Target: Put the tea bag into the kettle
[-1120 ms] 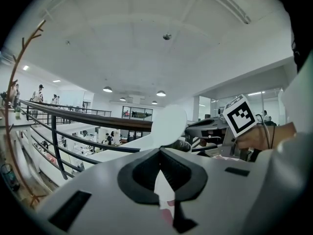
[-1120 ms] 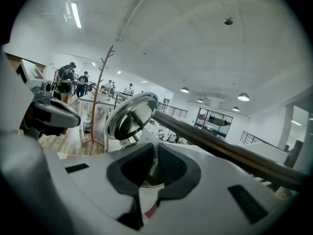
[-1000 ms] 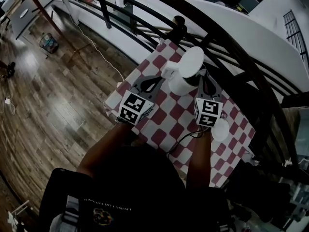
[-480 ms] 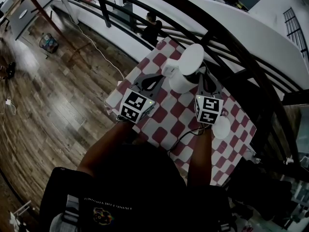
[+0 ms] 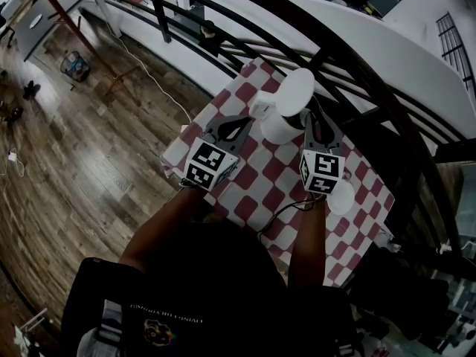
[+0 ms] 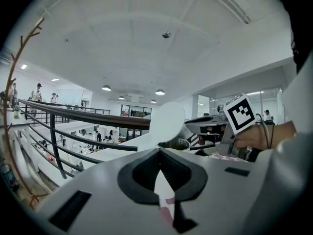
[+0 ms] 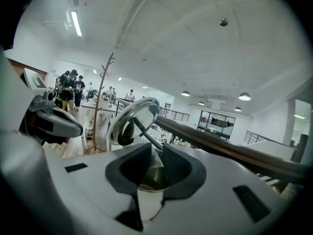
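Observation:
A white kettle (image 5: 279, 129) stands on the red-and-white checked table (image 5: 253, 192) with its round lid (image 5: 294, 94) tipped up. My left gripper (image 5: 251, 117) lies at the kettle's left by the handle, its jaws shut with nothing seen between them (image 6: 159, 151). My right gripper (image 5: 312, 116) reaches in from the right over the kettle's open mouth (image 7: 149, 182). Its jaws (image 7: 156, 148) have just been opening, and a pale, thin tea bag (image 7: 155, 161) still hangs in the gap between the pads, above the mouth. The lid's shiny underside (image 7: 134, 121) shows behind.
A dark curved railing (image 5: 349, 58) runs close behind the table, with a drop to a wooden floor at the left. A white round disc (image 5: 338, 197) and a black cable (image 5: 286, 208) lie on the cloth near my right wrist.
Both grippers stay where they were beside the kettle. A person on the floor below has moved left behind the railing.

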The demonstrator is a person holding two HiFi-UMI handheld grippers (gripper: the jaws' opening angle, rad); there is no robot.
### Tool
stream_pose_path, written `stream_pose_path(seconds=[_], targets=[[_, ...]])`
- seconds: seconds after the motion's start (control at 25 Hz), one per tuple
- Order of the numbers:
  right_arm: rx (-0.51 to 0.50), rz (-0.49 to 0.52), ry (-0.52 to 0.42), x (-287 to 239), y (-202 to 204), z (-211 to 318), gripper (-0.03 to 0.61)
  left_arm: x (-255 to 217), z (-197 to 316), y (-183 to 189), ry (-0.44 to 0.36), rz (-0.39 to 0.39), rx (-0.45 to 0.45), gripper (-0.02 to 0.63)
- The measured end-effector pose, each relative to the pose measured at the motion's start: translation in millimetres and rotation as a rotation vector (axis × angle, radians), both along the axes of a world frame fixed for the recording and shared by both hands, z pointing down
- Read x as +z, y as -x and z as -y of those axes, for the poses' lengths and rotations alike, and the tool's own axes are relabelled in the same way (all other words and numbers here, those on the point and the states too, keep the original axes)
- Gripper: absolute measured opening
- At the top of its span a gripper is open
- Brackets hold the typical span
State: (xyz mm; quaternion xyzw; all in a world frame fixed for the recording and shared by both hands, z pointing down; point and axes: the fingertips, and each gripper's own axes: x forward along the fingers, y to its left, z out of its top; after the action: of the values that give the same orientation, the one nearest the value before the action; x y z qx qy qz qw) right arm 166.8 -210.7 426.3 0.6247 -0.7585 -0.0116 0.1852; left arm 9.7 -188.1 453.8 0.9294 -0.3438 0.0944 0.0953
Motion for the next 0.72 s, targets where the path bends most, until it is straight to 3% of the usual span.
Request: stream_pose_path(seconds=[0.44, 0.52, 0.6, 0.64, 0.72], targets=[[-0.002, -0.032, 0.022, 4.3, 1.4, 3.6, 0.063, 1.1, 2.0, 0.8, -0.001, -0.002, 0.002, 0.003], [0.003, -0.131, 0.12, 21.4, -0.5, 3.2, 0.063, 1.3, 1.9, 0.9, 0.001, 0.0, 0.003, 0.003], [0.021, -0.321, 0.232, 36.7, -4.4, -0.5, 0.063, 2.4, 1.6, 0.6, 0.002, 0.002, 0.005, 0.003], [0.033, -0.377, 0.243, 36.6, -5.6, -1.4, 0.063, 2.7, 1.8, 0.5, 0.003, 0.001, 0.005, 0.003], [0.051, -0.352, 0.216, 29.3, -5.5, 0.0, 0.063, 2.5, 2.5, 0.3, 0.009, -0.005, 0.005, 0.003]])
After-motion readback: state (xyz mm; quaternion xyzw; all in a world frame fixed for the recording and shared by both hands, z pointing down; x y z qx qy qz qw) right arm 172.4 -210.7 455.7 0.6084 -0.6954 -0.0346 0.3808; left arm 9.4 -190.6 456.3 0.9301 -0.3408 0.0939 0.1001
